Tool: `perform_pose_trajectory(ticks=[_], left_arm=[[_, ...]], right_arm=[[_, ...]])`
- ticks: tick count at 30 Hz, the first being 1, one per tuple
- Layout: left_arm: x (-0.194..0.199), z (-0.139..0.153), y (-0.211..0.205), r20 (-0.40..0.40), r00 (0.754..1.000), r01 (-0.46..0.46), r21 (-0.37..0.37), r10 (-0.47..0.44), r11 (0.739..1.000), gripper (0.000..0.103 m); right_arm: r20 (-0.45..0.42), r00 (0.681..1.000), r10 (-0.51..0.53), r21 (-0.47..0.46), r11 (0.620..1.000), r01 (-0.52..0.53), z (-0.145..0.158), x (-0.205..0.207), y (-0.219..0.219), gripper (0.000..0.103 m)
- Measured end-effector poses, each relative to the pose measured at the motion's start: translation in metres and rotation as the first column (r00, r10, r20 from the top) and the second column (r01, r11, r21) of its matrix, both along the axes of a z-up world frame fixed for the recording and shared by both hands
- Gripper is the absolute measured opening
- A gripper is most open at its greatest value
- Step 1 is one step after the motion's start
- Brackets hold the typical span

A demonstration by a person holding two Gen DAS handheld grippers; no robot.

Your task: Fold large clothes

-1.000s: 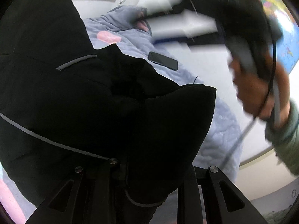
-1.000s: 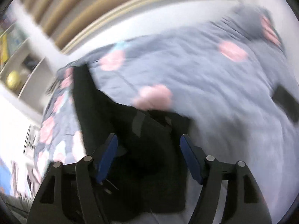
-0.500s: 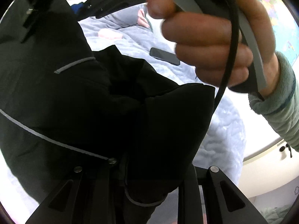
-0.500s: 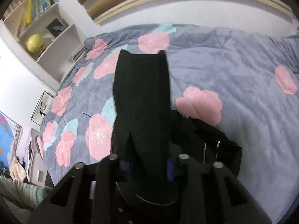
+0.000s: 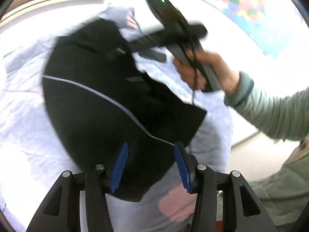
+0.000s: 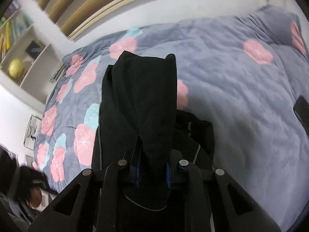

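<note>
A black garment with thin grey piping lies on the bed, partly bunched. In the left wrist view my left gripper hovers above its near edge. Its jaws are opening, the blue pads stand apart, and the cloth lies below them untouched. In the right wrist view my right gripper is closing on a raised fold of the same garment, which drapes forward over the fingers. A person's hand holds that right gripper over the garment's far side.
The bed carries a lilac-grey quilt with pink and pale blue flowers. A dark phone lies on it at the right. White shelves with a yellow ball stand at the left. A green sleeve crosses the right.
My left gripper has let go of the garment, opened and risen above it. My right gripper has shut on a fold of the garment and sunk towards the bed.
</note>
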State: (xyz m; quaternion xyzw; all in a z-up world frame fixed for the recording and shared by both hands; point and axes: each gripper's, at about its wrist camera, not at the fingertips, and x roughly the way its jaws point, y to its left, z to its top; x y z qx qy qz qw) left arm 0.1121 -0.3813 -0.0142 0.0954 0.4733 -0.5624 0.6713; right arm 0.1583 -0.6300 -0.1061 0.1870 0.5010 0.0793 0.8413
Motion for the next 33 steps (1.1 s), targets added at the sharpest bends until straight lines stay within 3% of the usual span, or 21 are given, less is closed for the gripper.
perform_pose_trajectory(ticks=[2, 4, 6, 9, 12, 17, 23, 26, 28, 33], left_arm=[[0.035, 0.005, 0.021, -0.021, 0.994, -0.105, -0.039, 0.104, 0.994, 0.051], [0.067, -0.009, 0.027, -0.017, 0.979, -0.205, -0.060, 0.204, 0.977, 0.051], [0.101, -0.025, 0.009, -0.040, 0.966, -0.257, -0.055, 0.255, 0.965, 0.051], [0.123, -0.060, -0.034, -0.069, 0.968, -0.241, 0.013, 0.241, 0.971, 0.051], [0.123, -0.087, -0.063, -0.012, 0.972, -0.231, 0.094, 0.233, 0.968, 0.055], [0.127, -0.115, -0.077, 0.014, 0.968, -0.249, 0.130, 0.250, 0.960, 0.058], [0.124, -0.135, -0.104, 0.112, 0.958, -0.279, 0.160, 0.263, 0.947, 0.061], [0.125, -0.139, -0.111, 0.137, 0.957, -0.279, 0.177, 0.257, 0.944, 0.064], [0.128, -0.134, -0.112, 0.119, 0.964, -0.259, 0.199, 0.239, 0.945, 0.066], [0.129, -0.121, -0.104, 0.098, 0.973, -0.225, 0.234, 0.207, 0.946, 0.071]], right_arm=[[-0.011, 1.000, -0.024, 0.001, 1.000, 0.024, -0.007, -0.001, -0.013, 0.020], [-0.022, 0.999, -0.042, 0.002, 0.999, 0.042, -0.015, 0.002, -0.022, 0.021], [-0.047, 0.996, -0.074, 0.019, 0.997, 0.075, -0.030, 0.006, -0.038, 0.024], [-0.083, 0.991, -0.102, 0.031, 0.994, 0.105, -0.050, 0.012, -0.055, 0.029], [-0.154, 0.979, -0.136, 0.000, 0.990, 0.138, -0.086, 0.023, -0.070, 0.033], [-0.228, 0.958, -0.174, 0.019, 0.983, 0.183, -0.140, 0.037, -0.085, 0.035], [-0.263, 0.938, -0.225, -0.011, 0.973, 0.230, -0.171, 0.042, -0.093, 0.038], [-0.248, 0.934, -0.258, -0.020, 0.965, 0.262, -0.165, 0.035, -0.101, 0.053], [-0.234, 0.931, -0.280, 0.006, 0.957, 0.289, -0.147, 0.024, -0.108, 0.055], [-0.102, 0.951, -0.292, -0.056, 0.956, 0.288, -0.061, -0.029, -0.092, 0.056]])
